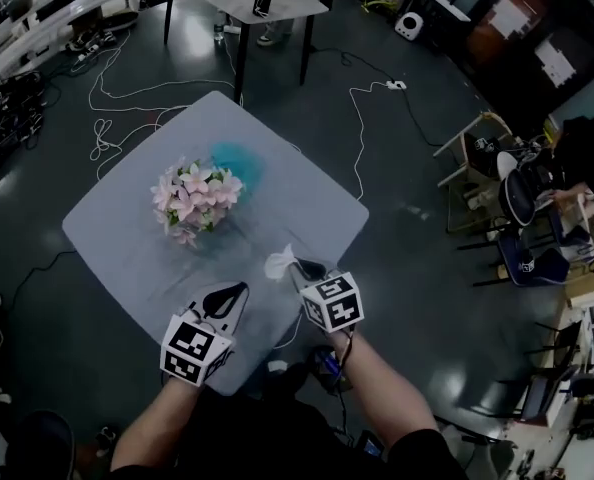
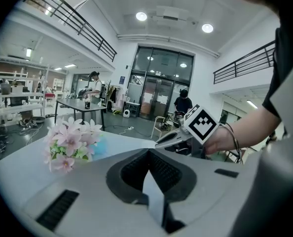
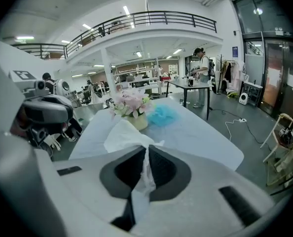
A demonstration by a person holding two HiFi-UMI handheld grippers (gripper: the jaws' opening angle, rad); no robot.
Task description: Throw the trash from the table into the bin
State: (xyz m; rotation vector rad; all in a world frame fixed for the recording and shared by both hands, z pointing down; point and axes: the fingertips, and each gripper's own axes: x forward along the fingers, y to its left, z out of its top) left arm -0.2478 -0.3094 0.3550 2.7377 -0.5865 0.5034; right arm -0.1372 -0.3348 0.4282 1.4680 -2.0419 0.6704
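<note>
Your pale grey square worktop with rounded corners (image 1: pixel 107 238) fills the middle of the head view, standing on a dark floor. A bunch of pink flowers with green leaves (image 1: pixel 195 200) stands near its centre. Both of your grippers hang over the worktop's near edge, side by side. The left gripper (image 1: pixel 239 290) has its fingers (image 2: pixel 131 172) pressed together with nothing between them. The right gripper (image 1: pixel 297 262) has its fingers (image 3: pixel 164 169) clamped on the trash. A fluffy turquoise-blue wad (image 1: pixel 239 160) lies just behind the flowers. The crumpled white paper tissue (image 3: pixel 123 132) sticks out past the right fingertips, held in the air above the worktop.
</note>
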